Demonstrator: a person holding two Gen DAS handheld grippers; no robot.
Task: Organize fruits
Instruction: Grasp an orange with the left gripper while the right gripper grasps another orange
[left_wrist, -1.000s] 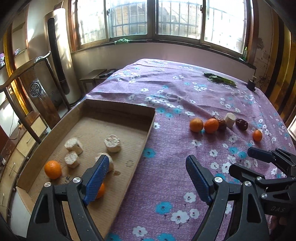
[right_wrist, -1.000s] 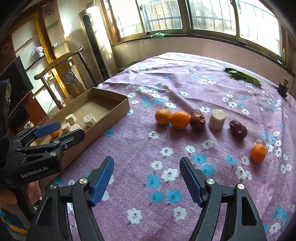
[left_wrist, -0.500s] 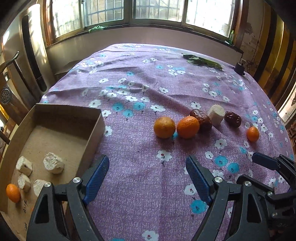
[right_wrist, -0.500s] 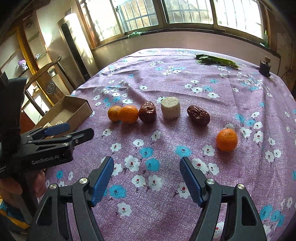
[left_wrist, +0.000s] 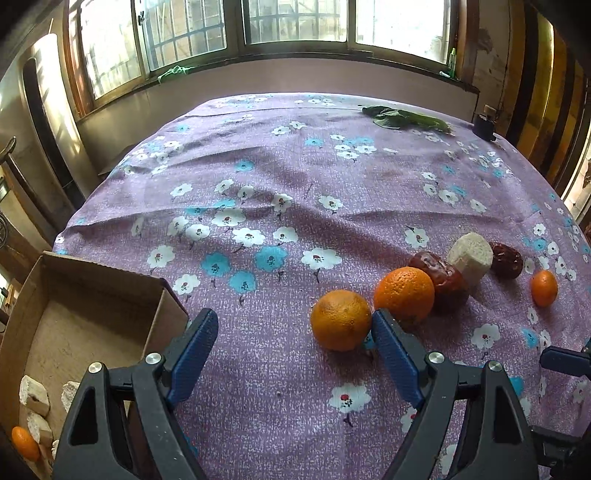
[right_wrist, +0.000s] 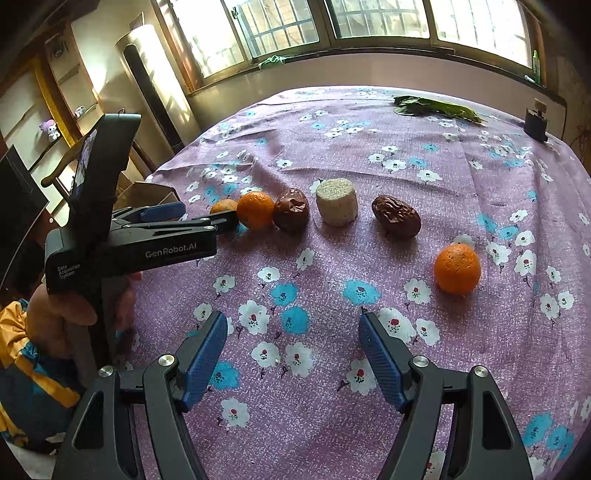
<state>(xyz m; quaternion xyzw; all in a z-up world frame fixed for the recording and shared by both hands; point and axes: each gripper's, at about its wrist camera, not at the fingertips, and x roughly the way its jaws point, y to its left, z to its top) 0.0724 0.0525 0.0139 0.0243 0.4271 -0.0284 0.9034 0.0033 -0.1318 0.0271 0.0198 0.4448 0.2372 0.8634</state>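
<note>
On the purple flowered cloth lies a row of fruit: an orange, a second orange, a red date, a pale cut chunk, another date and a small orange. My left gripper is open, its right pad just beside the nearest orange, nothing between the jaws. The right gripper is open over bare cloth, short of the small orange. From the right wrist view the left gripper reaches toward the row's left end.
A cardboard box at the left holds several pale chunks and a small orange. Green leaves and a small dark object lie at the far edge. A hand and a sleeve hold the left gripper.
The left gripper swung right, away from the box, and came down close to the two oranges. The right gripper shifted right toward the small orange, then held still.
</note>
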